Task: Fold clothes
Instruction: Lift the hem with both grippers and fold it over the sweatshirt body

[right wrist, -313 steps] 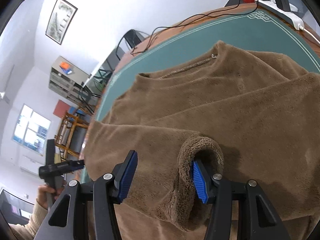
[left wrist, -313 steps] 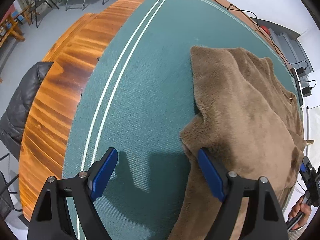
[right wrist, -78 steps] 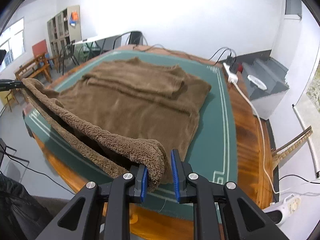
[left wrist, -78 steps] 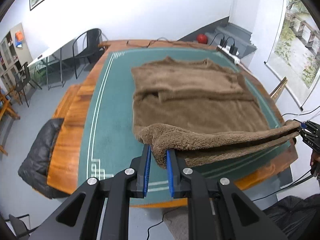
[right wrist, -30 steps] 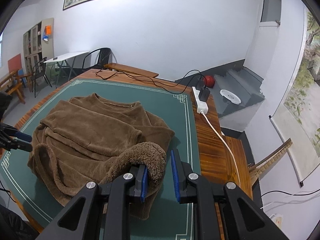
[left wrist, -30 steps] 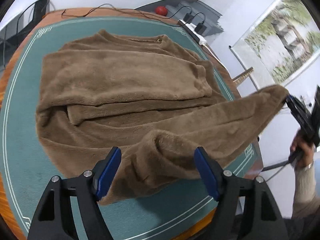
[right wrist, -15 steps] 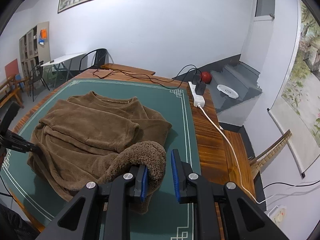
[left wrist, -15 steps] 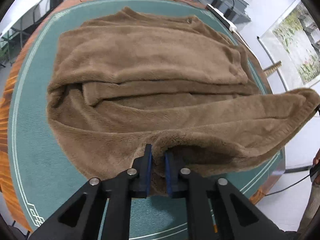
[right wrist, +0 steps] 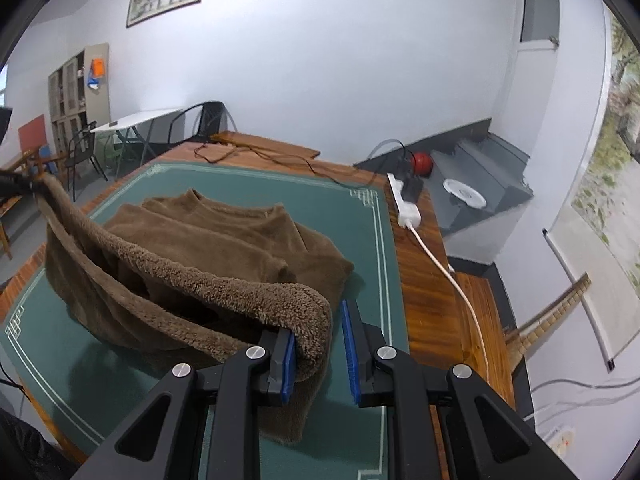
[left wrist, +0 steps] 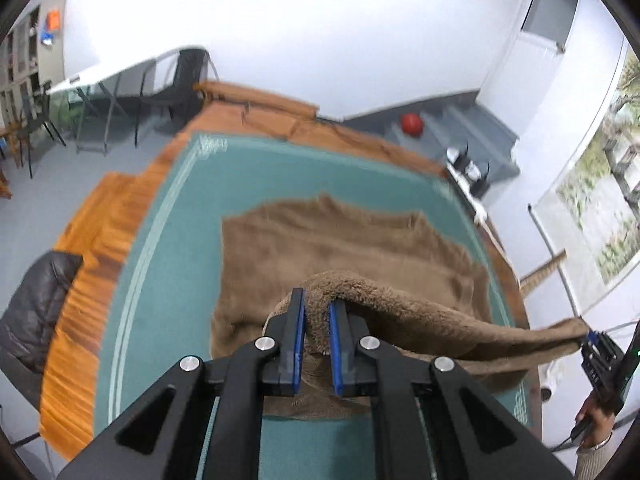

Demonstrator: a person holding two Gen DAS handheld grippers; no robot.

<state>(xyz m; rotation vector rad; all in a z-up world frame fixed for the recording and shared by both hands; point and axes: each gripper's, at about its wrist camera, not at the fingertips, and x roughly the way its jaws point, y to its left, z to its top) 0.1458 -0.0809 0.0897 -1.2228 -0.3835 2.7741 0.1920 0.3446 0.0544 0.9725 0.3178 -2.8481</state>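
- The left hand-held gripper (left wrist: 316, 312) points forward and downward over the near part of the table (left wrist: 160, 280); its blue pads (left wrist: 298, 340) are clamped on one corner of the brown fleece garment (left wrist: 320, 248).
- The right hand-held gripper (right wrist: 318, 344) also points downward, near the right border of the green table mat (right wrist: 372, 264). Its jaws stand narrow, and the other corner of the garment's raised edge drapes between them against the left pad (right wrist: 287, 360). In the left wrist view, this gripper (left wrist: 600, 350) appears at the far right, with a hand (left wrist: 592, 420) below it.
- The garment is thick, plush and brown. Its main body lies on the mat with the neckline (right wrist: 232, 204) toward the far end of the table.
- The near edge is lifted clear of the table and spans between the two grippers as a sagging band, with the pile side visible.
- A white power strip (right wrist: 404, 204) lies on the wooden table border to the right, apart from the garment.
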